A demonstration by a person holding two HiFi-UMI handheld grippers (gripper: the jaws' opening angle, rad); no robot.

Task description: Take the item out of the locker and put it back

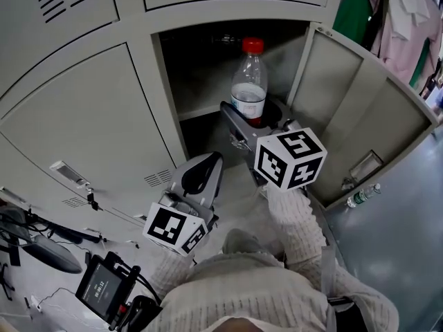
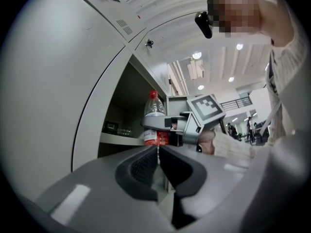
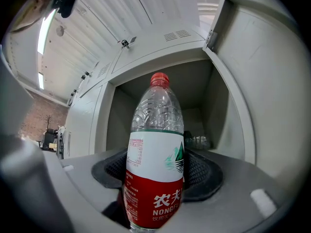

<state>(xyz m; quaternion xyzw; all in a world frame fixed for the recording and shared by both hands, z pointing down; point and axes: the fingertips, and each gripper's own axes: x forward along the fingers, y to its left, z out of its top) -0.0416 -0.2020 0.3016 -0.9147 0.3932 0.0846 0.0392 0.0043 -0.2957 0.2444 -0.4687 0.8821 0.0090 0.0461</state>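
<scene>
Bottle (image 3: 156, 164), base hidden, sits clamped in the right gripper (image 1: 257, 120) jaws; left gripper (image 2: 159, 152) jaws meet.

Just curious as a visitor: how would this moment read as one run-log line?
right gripper: shut on upright clear plastic water bottle, red cap | bottle: at mouth of open grey metal locker | left gripper: shut, empty

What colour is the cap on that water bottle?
The cap of the bottle is red, clearest in the right gripper view.
</scene>
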